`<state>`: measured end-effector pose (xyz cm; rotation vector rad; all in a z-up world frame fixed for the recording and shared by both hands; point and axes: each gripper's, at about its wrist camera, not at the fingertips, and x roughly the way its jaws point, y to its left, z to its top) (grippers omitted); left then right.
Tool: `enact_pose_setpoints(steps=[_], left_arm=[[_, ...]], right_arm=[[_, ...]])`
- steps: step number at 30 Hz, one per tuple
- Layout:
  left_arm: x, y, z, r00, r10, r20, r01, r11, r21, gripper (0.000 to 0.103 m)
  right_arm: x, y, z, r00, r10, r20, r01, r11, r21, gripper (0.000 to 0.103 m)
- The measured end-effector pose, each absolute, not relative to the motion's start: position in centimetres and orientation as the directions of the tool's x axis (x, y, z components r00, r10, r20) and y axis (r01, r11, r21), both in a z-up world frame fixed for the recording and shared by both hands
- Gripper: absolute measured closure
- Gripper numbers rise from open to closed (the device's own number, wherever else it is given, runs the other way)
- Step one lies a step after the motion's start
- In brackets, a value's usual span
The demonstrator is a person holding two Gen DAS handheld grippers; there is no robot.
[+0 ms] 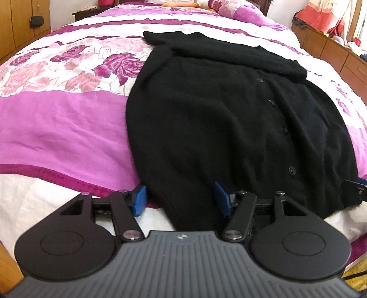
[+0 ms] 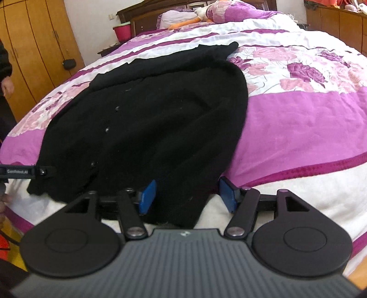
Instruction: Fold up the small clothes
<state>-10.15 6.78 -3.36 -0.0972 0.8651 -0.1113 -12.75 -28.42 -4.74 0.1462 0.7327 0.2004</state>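
Black cardigan lies spread, button front up, across a bed's pink-and-white floral bedspread, its hem toward the foot of the bed and its collar end toward the pillows. A row of dark buttons runs up the garment, and a sleeve lies folded across its upper part.

Left gripper sits at the near hem with its blue pads spread wide, one on either side of a flap of black knit that runs down between them; neither pad presses the cloth. Right gripper is placed likewise at the hem's other corner, its blue pads wide apart with a fold of the cardigan between them, nothing clamped. The fabric appears to brush the inner pad on each side, though black on black makes contact hard to judge.

In the right wrist view the other tool's tip shows at the left edge, touching the garment's corner. A wooden wardrobe stands by the bed, a pink bucket beside the dark headboard, and a pillow rests at the far end.
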Motion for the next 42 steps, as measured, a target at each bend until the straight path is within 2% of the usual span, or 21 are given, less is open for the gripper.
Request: enact_pose_setpoints(steps=[7, 13, 16, 20, 25, 27, 28, 29, 32, 42], left_arm=[[-10.4, 6.7, -3.5, 0.649, -0.146, -0.747, 0.069, 0.989, -0.134, 0.038], [-11.3, 7.0, -3.3, 0.636, -0.213, -0.741, 0.096, 0.975, -0.198, 0.047], [-11.6, 7.3, -3.3, 0.634, -0.243, -0.734, 0.092, 0.966, -0.24, 0.048], [-11.3, 6.9, -3.8, 0.627, -0.25, -0.737, 0.098, 0.965, -0.244, 0.048], [-10.7, 6.5, -4.6, 0.64, -0.233, -0.732, 0.095, 0.97, -0.226, 0.047], [-10.5, 6.5, -4.8, 0.647, -0.244, -0.723, 0.098, 0.966, -0.239, 0.047], [-10.5, 6.6, -4.8, 0.648, -0.249, -0.719, 0.099, 0.965, -0.244, 0.047], [-10.5, 6.7, -4.9, 0.651, -0.254, -0.716, 0.101, 0.963, -0.251, 0.047], [-10.5, 6.9, -4.9, 0.652, -0.261, -0.712, 0.101, 0.96, -0.26, 0.049], [-10.2, 6.7, -5.1, 0.65, -0.258, -0.715, 0.105, 0.962, -0.252, 0.047]], right_arm=[[-12.8, -28.5, -4.9, 0.731, 0.253, -0.633, -0.135, 0.964, 0.229, 0.041], [-13.0, -29.0, -5.1, 0.736, 0.277, -0.617, -0.138, 0.955, 0.264, 0.046], [-13.1, -29.2, -5.2, 0.73, 0.307, -0.611, -0.147, 0.943, 0.298, 0.047], [-13.0, -29.1, -5.7, 0.714, 0.342, -0.612, -0.151, 0.928, 0.342, 0.056], [-13.1, -28.2, -6.0, 0.718, 0.324, -0.616, -0.167, 0.939, 0.3, 0.058], [-13.2, -28.2, -6.0, 0.723, 0.314, -0.615, -0.161, 0.943, 0.291, 0.064], [-13.2, -28.3, -6.1, 0.727, 0.306, -0.615, -0.149, 0.944, 0.293, 0.072], [-13.2, -28.5, -6.3, 0.729, 0.305, -0.612, -0.141, 0.943, 0.302, 0.077], [-13.3, -28.9, -6.4, 0.736, 0.313, -0.6, -0.135, 0.937, 0.323, 0.082], [-13.2, -28.9, -6.8, 0.723, 0.34, -0.601, -0.165, 0.931, 0.327, 0.084]])
